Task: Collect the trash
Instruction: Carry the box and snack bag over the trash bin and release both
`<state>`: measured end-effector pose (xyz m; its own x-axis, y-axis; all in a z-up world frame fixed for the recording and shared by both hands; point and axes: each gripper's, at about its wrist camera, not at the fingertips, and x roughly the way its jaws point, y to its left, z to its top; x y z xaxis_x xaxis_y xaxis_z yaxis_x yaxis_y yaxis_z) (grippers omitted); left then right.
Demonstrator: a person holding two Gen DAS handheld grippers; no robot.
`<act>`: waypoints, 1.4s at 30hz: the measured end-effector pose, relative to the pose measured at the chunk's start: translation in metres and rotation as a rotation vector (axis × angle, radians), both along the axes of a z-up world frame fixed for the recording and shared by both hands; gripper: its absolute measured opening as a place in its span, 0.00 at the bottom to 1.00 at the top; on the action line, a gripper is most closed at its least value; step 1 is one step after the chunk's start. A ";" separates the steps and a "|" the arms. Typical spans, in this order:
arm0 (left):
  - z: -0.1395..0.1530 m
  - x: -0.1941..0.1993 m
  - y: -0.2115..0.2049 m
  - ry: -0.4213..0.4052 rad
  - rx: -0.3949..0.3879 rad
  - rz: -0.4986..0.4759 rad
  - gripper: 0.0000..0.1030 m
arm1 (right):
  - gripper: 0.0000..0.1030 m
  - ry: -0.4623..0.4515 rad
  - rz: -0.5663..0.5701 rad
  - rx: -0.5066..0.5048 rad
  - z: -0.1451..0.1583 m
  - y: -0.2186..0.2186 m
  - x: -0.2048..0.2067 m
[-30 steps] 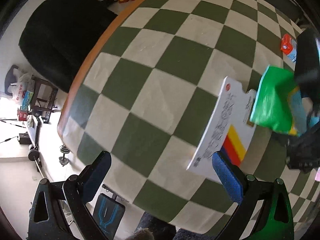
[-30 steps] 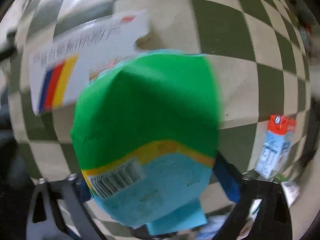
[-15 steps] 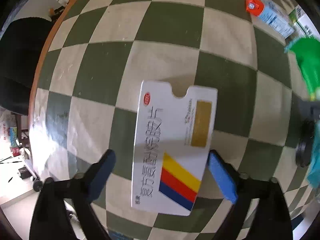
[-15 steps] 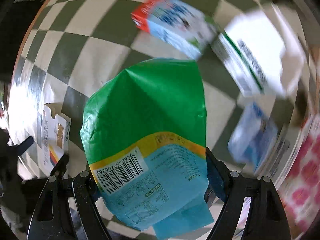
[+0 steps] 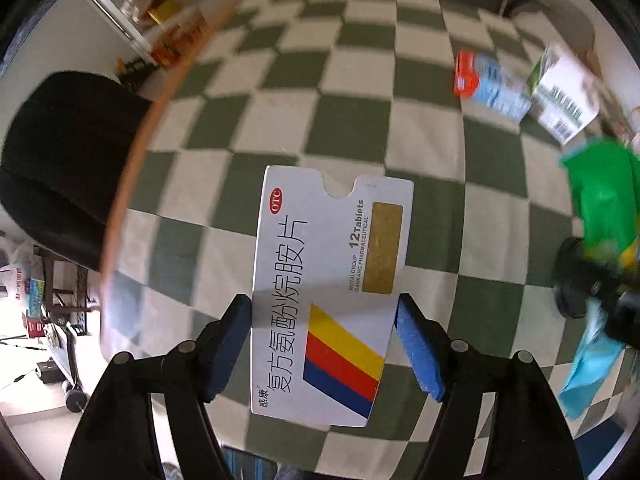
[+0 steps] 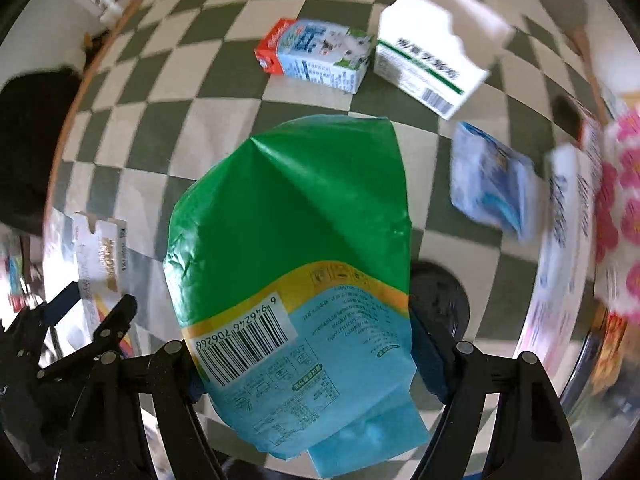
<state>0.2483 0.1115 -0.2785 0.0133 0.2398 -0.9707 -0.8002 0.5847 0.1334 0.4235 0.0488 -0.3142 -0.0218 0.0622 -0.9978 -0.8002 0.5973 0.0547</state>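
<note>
My left gripper (image 5: 324,344) is shut on a flat white medicine box (image 5: 328,280) with yellow, red and blue stripes, held above the checkered tablecloth (image 5: 240,120). My right gripper (image 6: 304,356) is shut on a green and light-blue plastic bag (image 6: 296,248) with a barcode; the bag also shows at the right edge of the left wrist view (image 5: 604,204). The medicine box and left gripper appear at the left of the right wrist view (image 6: 100,256).
A small milk carton with a red top (image 6: 316,56) and a white box with a green stripe (image 6: 432,64) lie farther back. A blue-white packet (image 6: 492,188) and a pink floral container (image 6: 620,208) are at the right. A black chair (image 5: 68,168) stands past the table's left edge.
My left gripper has closed on the medicine box and lifted it off the cloth. My right gripper has swung right with the bag, toward the cartons.
</note>
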 end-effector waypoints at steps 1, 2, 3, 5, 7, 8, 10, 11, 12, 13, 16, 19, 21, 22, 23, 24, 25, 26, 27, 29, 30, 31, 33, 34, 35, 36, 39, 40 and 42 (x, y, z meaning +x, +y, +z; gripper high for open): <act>0.012 -0.002 -0.004 -0.019 0.022 0.002 0.68 | 0.79 -0.003 -0.014 0.012 0.003 -0.007 -0.001; 0.027 -0.010 -0.008 -0.041 0.048 0.001 0.68 | 0.78 -0.010 -0.041 0.036 0.011 -0.013 -0.008; 0.034 -0.019 -0.004 -0.058 0.065 -0.003 0.68 | 0.78 -0.015 -0.057 0.051 0.024 -0.006 -0.018; 0.056 -0.039 -0.008 -0.100 0.104 -0.024 0.68 | 0.77 -0.025 -0.106 0.090 0.045 -0.019 -0.048; 0.064 -0.058 -0.003 -0.130 0.129 -0.046 0.68 | 0.77 -0.032 -0.142 0.121 0.060 -0.030 -0.072; 0.075 -0.072 -0.010 -0.150 0.144 -0.057 0.68 | 0.77 -0.039 -0.156 0.135 0.066 -0.036 -0.084; 0.081 -0.092 -0.011 -0.180 0.156 -0.074 0.68 | 0.76 -0.050 -0.186 0.163 0.077 -0.057 -0.107; 0.085 -0.104 -0.016 -0.195 0.156 -0.083 0.68 | 0.76 -0.059 -0.204 0.178 0.082 -0.066 -0.122; 0.089 -0.116 -0.022 -0.212 0.153 -0.094 0.68 | 0.76 -0.064 -0.219 0.188 0.085 -0.075 -0.130; 0.092 -0.126 -0.028 -0.222 0.148 -0.104 0.68 | 0.76 -0.066 -0.238 0.200 0.091 -0.086 -0.142; 0.096 -0.160 -0.046 -0.248 0.119 -0.148 0.68 | 0.76 -0.066 -0.292 0.229 0.102 -0.118 -0.184; 0.090 -0.194 -0.064 -0.259 0.059 -0.183 0.68 | 0.76 -0.051 -0.338 0.241 0.108 -0.146 -0.232; 0.077 -0.215 -0.074 -0.254 -0.013 -0.183 0.68 | 0.76 -0.017 -0.366 0.241 0.101 -0.166 -0.269; 0.070 -0.224 -0.079 -0.248 -0.046 -0.182 0.68 | 0.76 0.001 -0.374 0.244 0.099 -0.171 -0.278; 0.059 -0.234 -0.084 -0.238 -0.081 -0.182 0.68 | 0.76 0.042 -0.388 0.233 0.089 -0.183 -0.298; 0.047 -0.244 -0.090 -0.218 -0.112 -0.183 0.68 | 0.76 0.062 -0.393 0.229 0.083 -0.186 -0.306; 0.034 -0.250 -0.094 -0.199 -0.139 -0.183 0.68 | 0.76 0.100 -0.407 0.228 0.073 -0.195 -0.318; 0.019 -0.256 -0.098 -0.179 -0.172 -0.177 0.68 | 0.76 0.149 -0.430 0.220 0.057 -0.205 -0.331; -0.001 -0.264 -0.102 -0.148 -0.215 -0.164 0.68 | 0.76 0.173 -0.441 0.210 0.046 -0.210 -0.336; -0.035 -0.272 -0.106 -0.116 -0.280 -0.139 0.68 | 0.76 0.243 -0.491 0.186 0.011 -0.228 -0.349; -0.051 -0.277 -0.108 -0.100 -0.305 -0.125 0.68 | 0.76 0.278 -0.514 0.166 -0.009 -0.236 -0.354; -0.070 -0.279 -0.109 -0.094 -0.337 -0.112 0.68 | 0.76 0.294 -0.527 0.155 -0.021 -0.241 -0.355; -0.120 -0.279 -0.107 -0.088 -0.430 -0.068 0.69 | 0.76 0.357 -0.572 0.114 -0.069 -0.254 -0.358; -0.143 -0.278 -0.105 -0.089 -0.467 -0.048 0.69 | 0.76 0.374 -0.582 0.105 -0.082 -0.256 -0.358; -0.170 -0.276 -0.103 -0.088 -0.509 -0.027 0.69 | 0.76 0.405 -0.602 0.092 -0.109 -0.261 -0.357; -0.201 -0.274 -0.101 -0.075 -0.538 0.002 0.69 | 0.76 0.421 -0.614 0.080 -0.128 -0.263 -0.356; -0.280 -0.266 -0.093 -0.073 -0.608 0.054 0.69 | 0.76 0.480 -0.654 0.048 -0.211 -0.267 -0.348; -0.302 -0.264 -0.092 -0.076 -0.630 0.064 0.69 | 0.76 0.494 -0.659 0.040 -0.234 -0.266 -0.344; -0.348 -0.259 -0.088 -0.073 -0.671 0.073 0.69 | 0.76 0.500 -0.659 0.016 -0.272 -0.262 -0.338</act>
